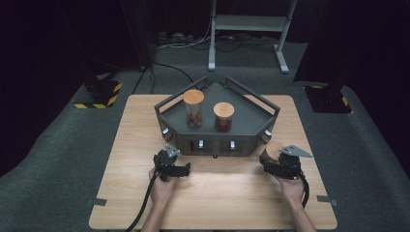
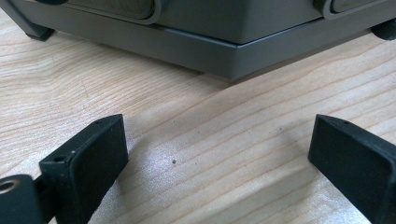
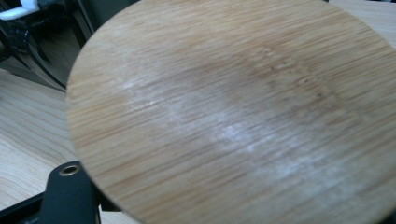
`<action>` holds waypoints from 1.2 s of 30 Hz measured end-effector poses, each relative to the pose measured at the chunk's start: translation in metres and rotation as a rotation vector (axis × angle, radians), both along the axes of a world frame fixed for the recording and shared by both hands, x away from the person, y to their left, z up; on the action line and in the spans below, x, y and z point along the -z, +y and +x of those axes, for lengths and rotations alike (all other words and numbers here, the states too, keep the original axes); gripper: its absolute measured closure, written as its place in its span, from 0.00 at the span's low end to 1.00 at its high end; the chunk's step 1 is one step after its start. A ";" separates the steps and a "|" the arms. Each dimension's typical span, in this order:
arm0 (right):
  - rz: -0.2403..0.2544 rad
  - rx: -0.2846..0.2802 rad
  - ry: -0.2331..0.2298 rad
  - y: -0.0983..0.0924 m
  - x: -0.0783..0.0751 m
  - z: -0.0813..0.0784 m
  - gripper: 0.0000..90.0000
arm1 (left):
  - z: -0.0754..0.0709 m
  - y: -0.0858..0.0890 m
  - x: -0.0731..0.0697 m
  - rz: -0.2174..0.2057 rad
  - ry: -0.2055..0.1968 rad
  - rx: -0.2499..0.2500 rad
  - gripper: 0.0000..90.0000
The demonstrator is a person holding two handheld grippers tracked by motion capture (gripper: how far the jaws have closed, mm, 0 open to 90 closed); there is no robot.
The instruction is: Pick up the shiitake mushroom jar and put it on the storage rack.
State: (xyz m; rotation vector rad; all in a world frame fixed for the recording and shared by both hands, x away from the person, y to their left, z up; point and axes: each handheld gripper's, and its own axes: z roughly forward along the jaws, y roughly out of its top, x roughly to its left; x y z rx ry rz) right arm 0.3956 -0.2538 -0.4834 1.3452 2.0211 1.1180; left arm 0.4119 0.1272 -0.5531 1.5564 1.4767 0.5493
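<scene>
1. One wooden table [image 1: 212, 193] is seen at the centre of the high view, with one dark grey angular tray [image 1: 251, 123] at its middle.
2. Two glass jars are counted in the tray: a taller jar [image 1: 194, 108] at centre left and a shorter jar [image 1: 224, 117] beside it, each with a wooden lid.
3. A third round wooden lid [image 3: 243, 112] is seen at the lower right of the high view, clamped by the right gripper [image 1: 282, 163].
4. The left gripper [image 2: 217, 154] is held at lower centre left, jaws spread wide over bare table, nothing between them.
</scene>
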 end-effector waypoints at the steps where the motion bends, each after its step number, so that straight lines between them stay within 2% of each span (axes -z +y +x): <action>1: 0.001 0.001 0.003 0.000 0.000 0.000 0.28 | 0.000 0.000 0.000 0.001 0.001 0.001 0.05; 20: 0.016 -0.014 -0.003 0.003 -0.014 0.000 0.28 | 0.000 0.000 0.000 0.000 0.000 0.000 0.05; 36: 0.022 -0.025 -0.018 0.000 -0.037 -0.002 0.28 | 0.000 0.000 0.000 0.000 0.000 0.000 0.05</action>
